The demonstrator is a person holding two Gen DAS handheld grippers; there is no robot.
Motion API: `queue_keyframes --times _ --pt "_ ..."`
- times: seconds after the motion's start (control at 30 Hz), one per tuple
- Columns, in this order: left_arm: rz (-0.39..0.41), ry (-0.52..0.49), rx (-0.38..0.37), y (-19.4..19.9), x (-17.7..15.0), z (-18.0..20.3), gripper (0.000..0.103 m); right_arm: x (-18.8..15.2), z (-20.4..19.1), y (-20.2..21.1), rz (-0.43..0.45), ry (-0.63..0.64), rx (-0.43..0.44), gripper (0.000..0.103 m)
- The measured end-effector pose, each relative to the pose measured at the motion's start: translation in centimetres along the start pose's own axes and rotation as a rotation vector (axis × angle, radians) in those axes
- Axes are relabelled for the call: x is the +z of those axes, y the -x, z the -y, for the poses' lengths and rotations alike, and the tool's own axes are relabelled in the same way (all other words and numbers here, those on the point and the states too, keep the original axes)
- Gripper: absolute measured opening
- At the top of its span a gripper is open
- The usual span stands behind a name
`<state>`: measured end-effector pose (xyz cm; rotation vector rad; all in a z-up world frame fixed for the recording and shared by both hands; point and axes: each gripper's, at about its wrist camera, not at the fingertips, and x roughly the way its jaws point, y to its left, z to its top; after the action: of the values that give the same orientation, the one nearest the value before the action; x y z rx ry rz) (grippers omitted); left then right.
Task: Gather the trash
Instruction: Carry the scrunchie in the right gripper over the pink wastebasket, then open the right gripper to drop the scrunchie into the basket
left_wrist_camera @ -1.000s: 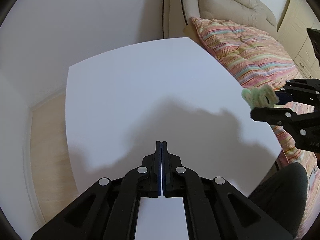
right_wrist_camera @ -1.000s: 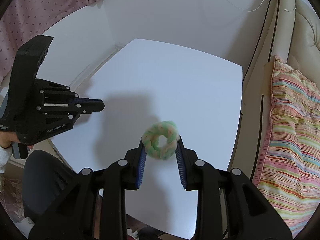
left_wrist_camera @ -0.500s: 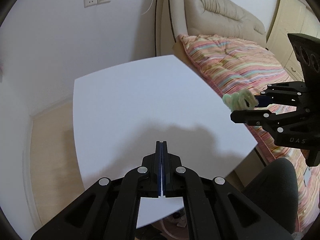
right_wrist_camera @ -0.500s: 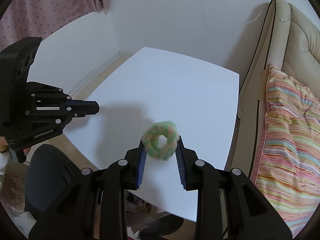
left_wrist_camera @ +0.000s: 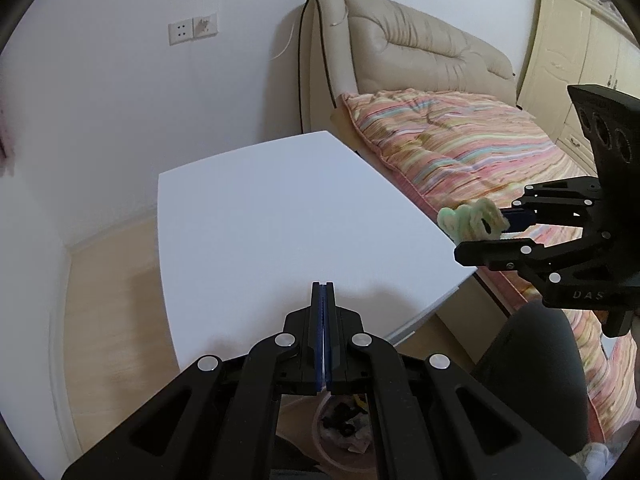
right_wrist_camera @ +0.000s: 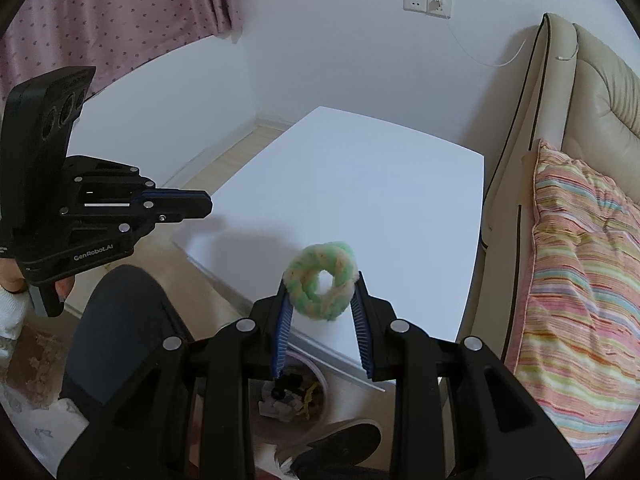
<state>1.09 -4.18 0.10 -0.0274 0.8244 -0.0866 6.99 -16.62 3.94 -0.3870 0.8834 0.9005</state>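
My right gripper [right_wrist_camera: 322,288] is shut on a fuzzy green and cream ring [right_wrist_camera: 321,286], held in the air above the near edge of the white table [right_wrist_camera: 360,184]. The ring also shows in the left wrist view [left_wrist_camera: 472,220], in the right gripper [left_wrist_camera: 486,228] off the table's right edge. My left gripper [left_wrist_camera: 323,286] is shut and empty, over the table's near edge [left_wrist_camera: 280,220]; it shows at the left of the right wrist view [right_wrist_camera: 206,206]. A round bin with trash [right_wrist_camera: 296,396] stands on the floor below, also in the left wrist view [left_wrist_camera: 344,428].
A bed with a striped quilt [left_wrist_camera: 460,140] and a beige padded headboard [left_wrist_camera: 420,52] runs along the table's right side. A person's dark-clad knee [right_wrist_camera: 116,312] and a shoe [right_wrist_camera: 340,444] are near the bin. A pink curtain [right_wrist_camera: 100,12] hangs at the left.
Both grippers have pulled back and up from the table, so the table looks smaller and farther. The ring has moved with the right gripper past the table's near edge. The bin has come into view.
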Motion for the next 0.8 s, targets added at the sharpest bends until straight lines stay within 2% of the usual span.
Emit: queue_keyframes --times 0.23,0.8 --pt "-0.002 -0.001 -0.029 1.3 -1.9 1.1 0.0 -2.1 -1.4 1.5 0.014 -0.02 0.026 0.028" --pt "-0.065 0.009 -0.099 2.1 -6.9 3.4 0.0 -7.4 -4.6 2.5 -0.035 -0.013 0.092 0.028"
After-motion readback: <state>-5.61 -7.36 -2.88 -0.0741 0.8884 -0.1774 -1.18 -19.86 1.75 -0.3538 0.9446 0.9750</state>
